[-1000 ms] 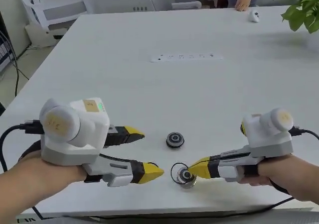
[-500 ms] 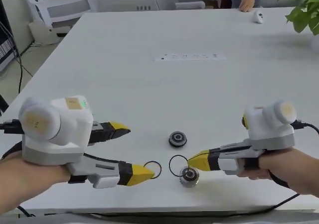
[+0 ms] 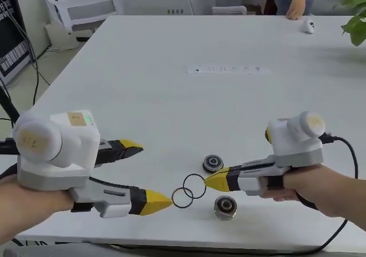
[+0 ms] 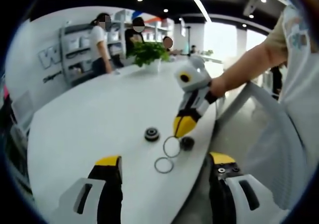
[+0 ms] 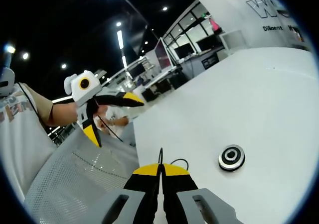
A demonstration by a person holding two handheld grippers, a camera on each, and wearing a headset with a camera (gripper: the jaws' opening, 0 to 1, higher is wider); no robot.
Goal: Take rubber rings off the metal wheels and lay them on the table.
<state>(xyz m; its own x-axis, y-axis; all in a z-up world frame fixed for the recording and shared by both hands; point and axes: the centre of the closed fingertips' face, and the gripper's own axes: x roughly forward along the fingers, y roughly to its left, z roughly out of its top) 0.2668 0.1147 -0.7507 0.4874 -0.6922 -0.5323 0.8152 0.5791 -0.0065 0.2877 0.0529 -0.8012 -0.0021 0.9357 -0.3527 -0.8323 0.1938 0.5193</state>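
My right gripper point(image 3: 210, 181) is shut on a thin black rubber ring point(image 3: 194, 186) and holds it just above the table; this ring point(image 4: 172, 147) hangs from its yellow tip. A second loose ring point(image 3: 182, 197) lies flat on the table beside it, just off the lower jaw of my left gripper point(image 3: 143, 174), which is open with nothing in it. A bare metal wheel point(image 3: 225, 207) stands near the front edge. Another wheel point(image 3: 213, 163) with its dark ring still on sits behind the right gripper's tip, and this wheel point(image 5: 231, 157) lies to the right of the shut jaws.
The white table point(image 3: 189, 108) stretches far ahead. A flat white strip point(image 3: 229, 69) lies mid-table and a small white object point(image 3: 309, 25) sits at the far end beside a person's hand. A plant point(image 3: 357, 25) overhangs the far right corner.
The right gripper has drawn its ring up and left, away from the bare wheel. A second ring now lies on the table, and the left gripper has pulled back from it.
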